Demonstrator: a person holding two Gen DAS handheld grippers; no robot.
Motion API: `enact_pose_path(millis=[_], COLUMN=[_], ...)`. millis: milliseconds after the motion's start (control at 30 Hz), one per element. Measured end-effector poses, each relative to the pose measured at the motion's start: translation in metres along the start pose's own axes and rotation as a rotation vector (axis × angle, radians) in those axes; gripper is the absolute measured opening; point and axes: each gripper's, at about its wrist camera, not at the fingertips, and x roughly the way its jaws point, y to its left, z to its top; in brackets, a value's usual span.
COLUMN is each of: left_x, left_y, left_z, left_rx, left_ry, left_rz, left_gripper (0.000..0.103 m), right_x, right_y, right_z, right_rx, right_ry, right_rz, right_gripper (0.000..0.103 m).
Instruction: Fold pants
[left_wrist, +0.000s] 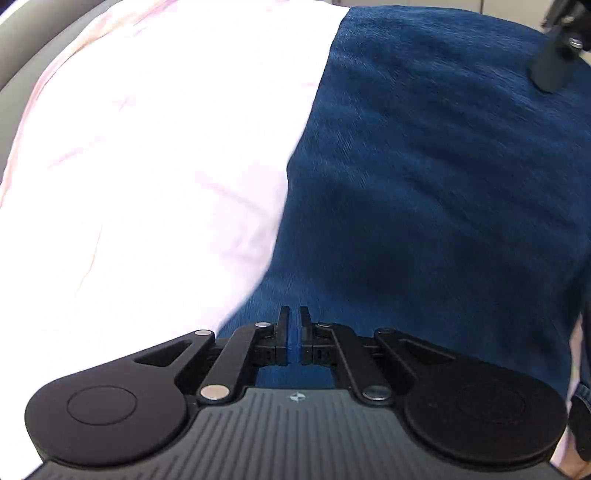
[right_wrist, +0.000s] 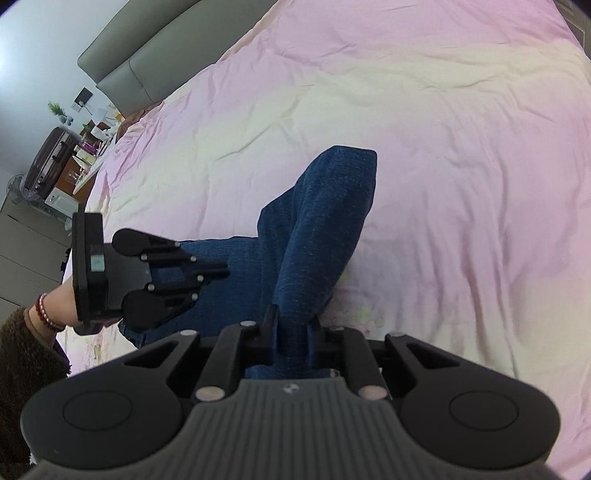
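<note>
across the middle of the right wrist frame, one pair of blue pants (right_wrist: 317, 229) on one pink sheet (right_wrist: 461, 166), two grippers, right gripper (right_wrist: 291, 325) pinching a raised fold, left gripper (left_wrist: 294, 328) pressed on blue cloth, one grey headboard (right_wrist: 147, 51) upper left

pants (left_wrist: 424, 184) motion-blurred, nightstand clutter (right_wrist: 88, 136) too small to tell

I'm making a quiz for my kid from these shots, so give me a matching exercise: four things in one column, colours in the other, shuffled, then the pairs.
Things:
1. pants
2. sheet
3. headboard
4. bracelet

Colours:
A. grey
B. red
C. blue
D. pink

Pairs: 1-C, 2-D, 3-A, 4-B
</note>
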Motion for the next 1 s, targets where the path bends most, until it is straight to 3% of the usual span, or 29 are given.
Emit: enact_pose_path(millis=[167, 267, 500, 633, 767, 900, 1000], left_x=[0.045, 0.051, -0.021, -0.074, -0.111, -0.125, -0.123], left_y=[0.002, 0.002, 0.006, 0.031, 0.050, 0.058, 0.058], left_z=[0.012, 0.008, -0.032, -0.078, -0.145, -0.210, -0.244], left_rx=[0.061, 0.059, -0.014, -0.138, -0.208, -0.280, -0.329], left_ry=[0.041, 0.033, -0.033, -0.077, -0.006, 0.050, 0.040], left_rz=[-0.002, 0.001, -0.009, -0.056, -0.022, 0.001, 0.018], left_gripper=[0.002, 0.002, 0.006, 0.010, 0.010, 0.010, 0.010], right_x=[0.000, 0.001, 0.002, 0.001, 0.012, 0.036, 0.066], right_y=[0.006, 0.010, 0.036, 0.072, 0.123, 0.182, 0.227], right_z=[0.006, 0.008, 0.017, 0.016, 0.021, 0.029, 0.033], right_rx=[0.008, -0.002, -0.020, -0.069, -0.110, -0.161, -0.190], right_ry=[0.015, 0.028, 0.032, 0.026, 0.021, 0.038, 0.063], right_rz=[-0.016, -0.023, 0.000, 0.017, 0.057, 0.103, 0.122], right_gripper=[0.009, 0.009, 0.009, 0.009, 0.008, 0.009, 0.009])
